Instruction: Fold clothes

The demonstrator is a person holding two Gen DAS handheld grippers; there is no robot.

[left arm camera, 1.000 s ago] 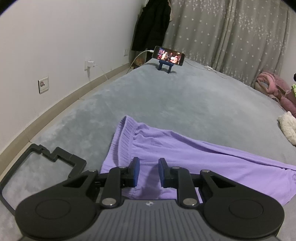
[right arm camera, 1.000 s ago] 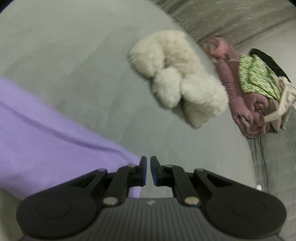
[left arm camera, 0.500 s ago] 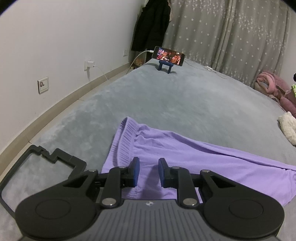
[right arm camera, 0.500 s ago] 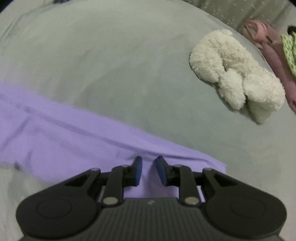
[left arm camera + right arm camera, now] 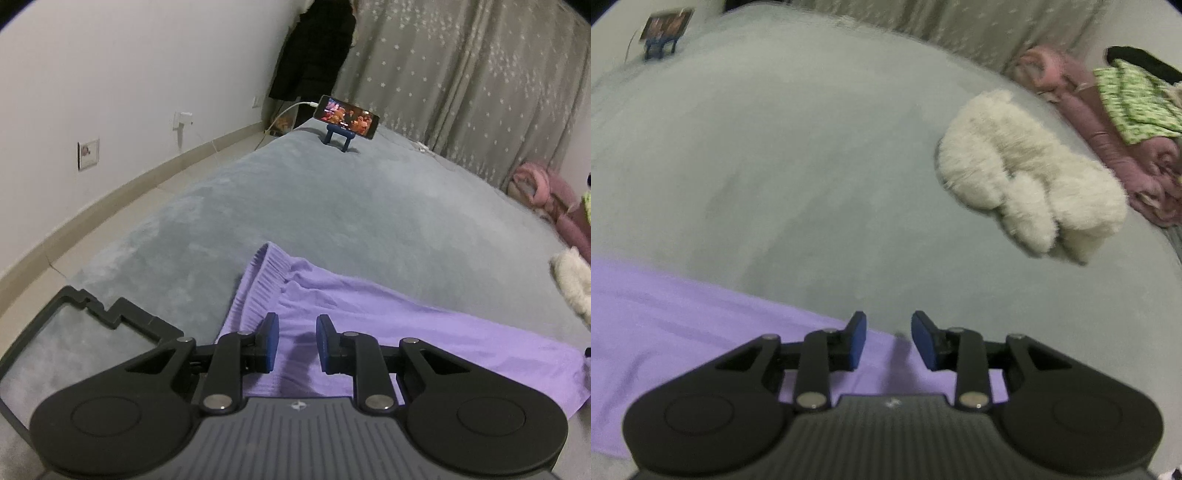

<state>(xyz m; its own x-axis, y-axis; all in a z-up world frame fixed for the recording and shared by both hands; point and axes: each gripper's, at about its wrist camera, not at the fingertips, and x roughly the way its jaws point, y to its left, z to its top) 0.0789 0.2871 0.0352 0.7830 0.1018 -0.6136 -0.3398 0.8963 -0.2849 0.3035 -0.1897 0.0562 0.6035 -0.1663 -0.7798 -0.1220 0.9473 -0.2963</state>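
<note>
A pair of purple trousers (image 5: 388, 317) lies spread across the grey bed (image 5: 332, 206), its ribbed waistband (image 5: 258, 284) at the left end. My left gripper (image 5: 297, 341) hovers open just over the cloth beside the waistband, with nothing between its fingers. In the right wrist view the trousers' (image 5: 683, 317) far leg end lies under my right gripper (image 5: 888, 339), which is open and holds nothing. The cloth's edge runs just past its fingertips.
A fluffy white garment (image 5: 1027, 181) lies on the bed to the right, with pink (image 5: 1108, 147) and green patterned clothes (image 5: 1134, 99) piled behind it. A phone on a blue stand (image 5: 347, 120) sits at the bed's far end. A wall and floor strip (image 5: 110, 192) run along the left.
My right gripper went from shut to open and swung left and back along the trouser leg end. The left gripper stayed open and nearly still.
</note>
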